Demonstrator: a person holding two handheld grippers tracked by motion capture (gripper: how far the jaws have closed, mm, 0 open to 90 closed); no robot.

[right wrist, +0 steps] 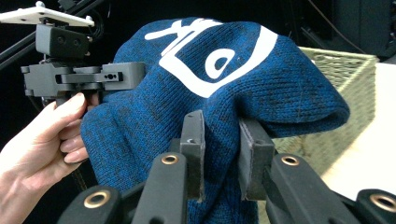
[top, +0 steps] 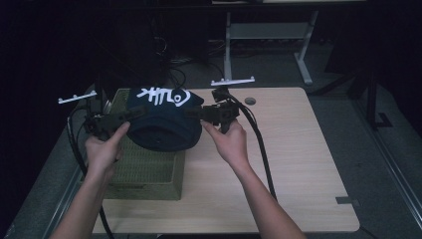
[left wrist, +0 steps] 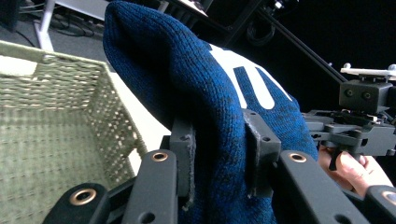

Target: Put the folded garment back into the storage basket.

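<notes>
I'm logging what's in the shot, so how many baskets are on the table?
1. A green woven basket sits at the table's left edge, under the blue knit hat held between the left tool and right tool. I see no other basket.

Blue knit hat (top: 164, 119) covers basket (top: 149, 172) back half in high view; can't see inside. My left gripper (left wrist: 218, 154) jaw tips buried in knit fold, lower arms cut by bottom edge. My right gripper (right wrist: 222, 149) same: pads half sunk in fabric, base cropped. White print (right wrist: 210, 51) wraps over hat crown, shape not readable whole. My left hand (right wrist: 37, 140) cut by frame edge in right gripper view. Room behind table (top: 298, 149) too dark to tell.
</notes>
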